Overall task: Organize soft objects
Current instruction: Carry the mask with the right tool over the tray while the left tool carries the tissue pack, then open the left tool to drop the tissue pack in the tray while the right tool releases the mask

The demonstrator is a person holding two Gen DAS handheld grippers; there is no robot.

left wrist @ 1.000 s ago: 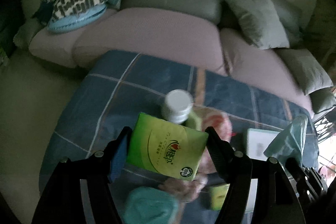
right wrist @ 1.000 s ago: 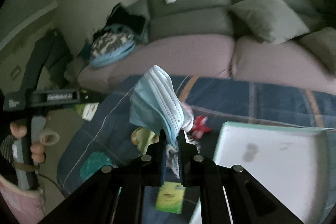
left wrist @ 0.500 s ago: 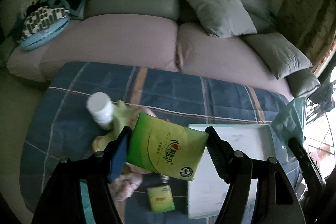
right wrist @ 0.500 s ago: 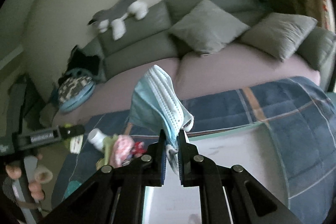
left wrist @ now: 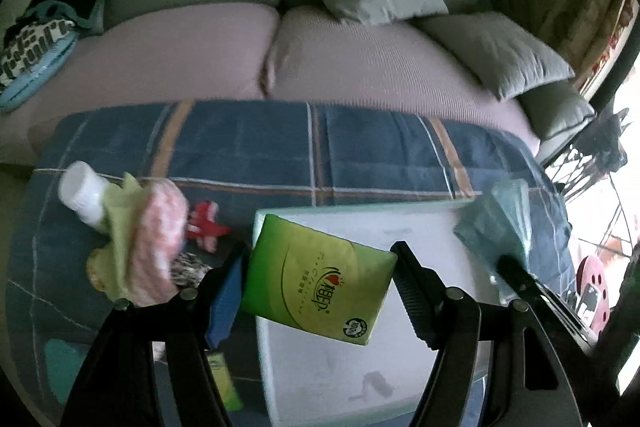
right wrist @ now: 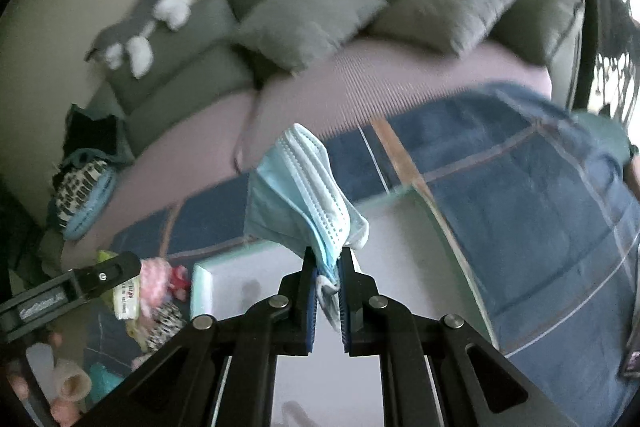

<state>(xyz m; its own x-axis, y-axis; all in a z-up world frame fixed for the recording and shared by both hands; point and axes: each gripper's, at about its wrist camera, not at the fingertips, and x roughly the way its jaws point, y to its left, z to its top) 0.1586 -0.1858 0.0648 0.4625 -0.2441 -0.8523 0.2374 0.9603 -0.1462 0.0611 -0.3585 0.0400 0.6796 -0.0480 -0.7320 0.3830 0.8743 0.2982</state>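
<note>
Hovering over the white tray on the plaid blanket: left gripper clamps a green tissue pack, long axis spanning the jaws, above the tray's near-left; right gripper, pinched shut on blue face masks, hangs nearer its far-right edge.

Green tissue pack, pale-blue mask, blue-plaid blanket.

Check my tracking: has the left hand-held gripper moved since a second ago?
Yes: the left hand-held gripper has moved right, from the white bottle to the white tray.
</note>
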